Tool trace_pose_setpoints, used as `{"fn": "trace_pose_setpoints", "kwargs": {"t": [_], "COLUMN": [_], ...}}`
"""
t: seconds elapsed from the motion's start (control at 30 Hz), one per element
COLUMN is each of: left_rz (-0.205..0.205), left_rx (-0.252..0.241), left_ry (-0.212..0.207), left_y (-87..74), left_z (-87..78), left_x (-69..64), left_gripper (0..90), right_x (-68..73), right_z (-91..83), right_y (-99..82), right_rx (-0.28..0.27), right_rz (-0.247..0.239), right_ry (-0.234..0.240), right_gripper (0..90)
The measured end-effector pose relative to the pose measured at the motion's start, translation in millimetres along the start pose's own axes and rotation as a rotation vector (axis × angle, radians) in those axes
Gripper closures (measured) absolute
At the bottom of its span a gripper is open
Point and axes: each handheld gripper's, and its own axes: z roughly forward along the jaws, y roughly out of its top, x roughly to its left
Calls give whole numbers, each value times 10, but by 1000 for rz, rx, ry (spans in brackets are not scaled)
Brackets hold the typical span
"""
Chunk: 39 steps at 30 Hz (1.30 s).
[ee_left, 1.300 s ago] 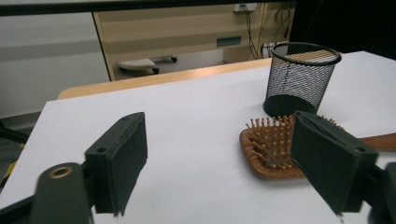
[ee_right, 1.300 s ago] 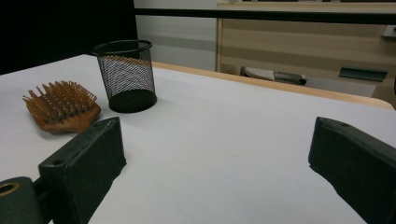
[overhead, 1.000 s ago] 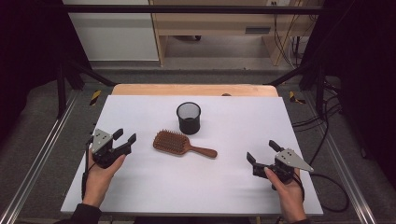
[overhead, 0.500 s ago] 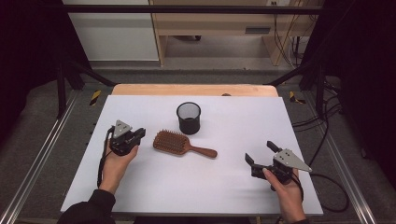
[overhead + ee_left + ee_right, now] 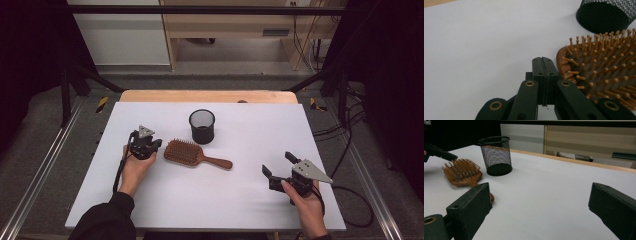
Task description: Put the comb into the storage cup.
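1. The left tongs [image 5: 156, 144] sit low over the white surface [image 5: 250, 200], just left of the brush [image 5: 186, 151].
2. In the left gripper view the two black jaws of the left tongs [image 5: 543, 67] are pressed together w/ nothing between them. They have just been closing.
3. The tip of the left tongs is right beside the round edge of the brush [image 5: 599, 75]. Can't tell if it touches the wood.
4. The brush is brown wood & lies flat near the middle of the surface, pins up. Its handle points right & a bit toward the near side.
5. A black mesh cup [image 5: 202, 126] stands upright just behind the brush, on the far side. The 2 are close; can't tell if they touch.
6. The right tongs [image 5: 280, 165] are at the near right of the surface, well apart from the brush.
7. In the right gripper view the right tongs [image 5: 539, 207] have jaws wide apart w/ nothing between them, only bare surface.
8. That view also has the brush [image 5: 461, 172] & the cup [image 5: 495, 155] far off to the left.
9. A hand holds each of the tongs from the near side. A dark sleeve [image 5: 107, 220] covers the left arm.
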Motion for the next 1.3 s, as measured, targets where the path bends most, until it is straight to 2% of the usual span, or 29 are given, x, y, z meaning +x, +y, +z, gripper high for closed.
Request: {"fn": "trace_pose_setpoints", "kwargs": {"t": [0.03, 0.23, 0.33, 0.5, 0.97, 1.1, 1.3], "left_rz": [16, 36, 53, 71, 86, 78, 106], "left_rx": [17, 12, 23, 46, 52, 48, 49], "left_ry": [2, -3, 5, -9, -10, -18, -41], "left_y": [4, 24, 12, -3, 5, 10, 53], "left_z": [37, 95, 125, 156, 125, 137, 176], "left_x": [-14, -44, -55, -86, -115, -118, -251], "left_gripper": [900, 900, 900, 900, 900, 900, 900], "right_x": [3, -3, -5, 1, 18, 14, 28], "right_z": [4, 5, 9, 11, 20, 22, 30], "right_y": [-2, -8, -14, -15, -18, -23, -28], "right_rx": [2, 7, 14, 18, 24, 30, 39], "right_rz": [5, 5, 7, 7, 5, 1, -1], "right_ry": [1, 1, 5, 12, 25, 30, 35], "right_gripper": [48, 49, 51, 54, 57, 57, 57]}}
